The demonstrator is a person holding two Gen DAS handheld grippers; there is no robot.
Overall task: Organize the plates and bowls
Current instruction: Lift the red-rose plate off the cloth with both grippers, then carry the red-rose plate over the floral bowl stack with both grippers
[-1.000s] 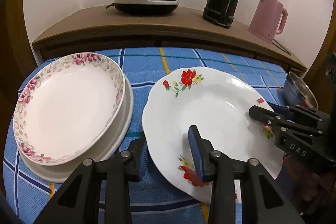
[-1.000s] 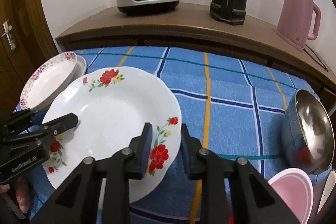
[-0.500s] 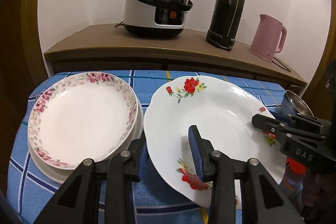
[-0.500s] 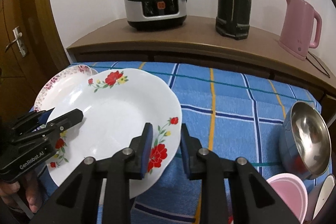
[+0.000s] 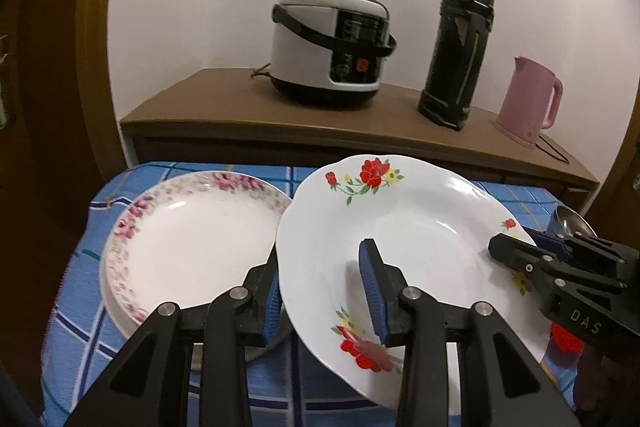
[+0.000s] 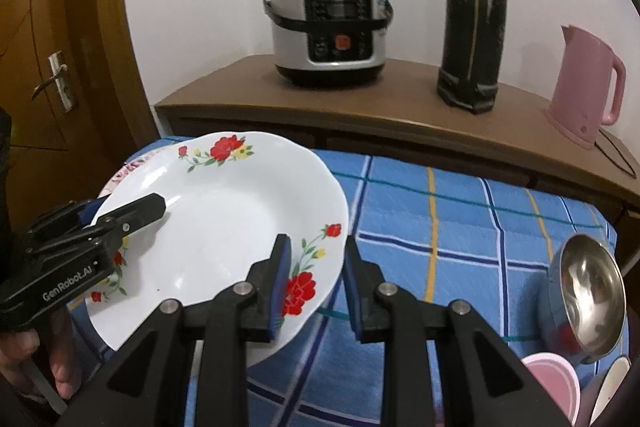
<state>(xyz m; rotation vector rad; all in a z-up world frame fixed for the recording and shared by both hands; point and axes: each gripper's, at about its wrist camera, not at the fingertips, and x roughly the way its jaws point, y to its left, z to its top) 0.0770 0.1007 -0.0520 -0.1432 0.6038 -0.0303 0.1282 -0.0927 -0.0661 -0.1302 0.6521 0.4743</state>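
Observation:
A white plate with red flowers [image 5: 412, 239] is lifted and tilted above the blue checked tablecloth. My left gripper [image 5: 324, 291] is shut on its near left rim. My right gripper [image 6: 314, 283] is shut on its right rim, and the plate [image 6: 224, 227] fills the left of that view. The right gripper also shows at the right of the left wrist view [image 5: 560, 275]. A pink-flowered plate [image 5: 192, 243] sits on a stack of white plates to the left.
A steel bowl [image 6: 588, 291] lies tilted at the table's right, with a pink bowl [image 6: 552, 383] in front of it. Behind the table a wooden sideboard [image 6: 400, 107] carries a rice cooker [image 6: 328, 31], a black thermos [image 6: 472, 39] and a pink kettle [image 6: 584, 87].
Both grippers have raised the red-flowered plate together, higher above the tablecloth. Its left rim now overlaps the edge of the pink-flowered plate in view.

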